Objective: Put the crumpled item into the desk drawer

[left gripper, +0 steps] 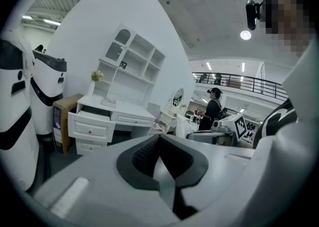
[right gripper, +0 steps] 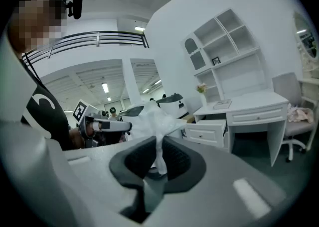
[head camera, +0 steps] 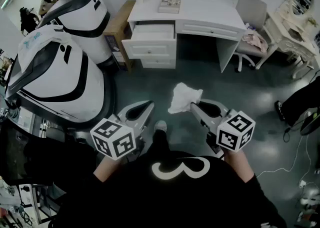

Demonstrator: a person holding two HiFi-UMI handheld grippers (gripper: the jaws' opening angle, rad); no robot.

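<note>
Right gripper (right gripper: 158,160) has its jaws nearly together, pinching a thin tail of the crumpled item (head camera: 183,97), which hangs in mid-air well apart from the desk (head camera: 205,8). The left gripper (left gripper: 159,152) has its jaws closed on nothing. We think the grip is the weak spot: only a twisted strand sits between the pads, so a swing on the way over could drop it on the floor. The top drawer (head camera: 150,32) stands open, but the gap under the desktop looks shallow, so the wad may snag or perch on the rim if we release high.
</note>
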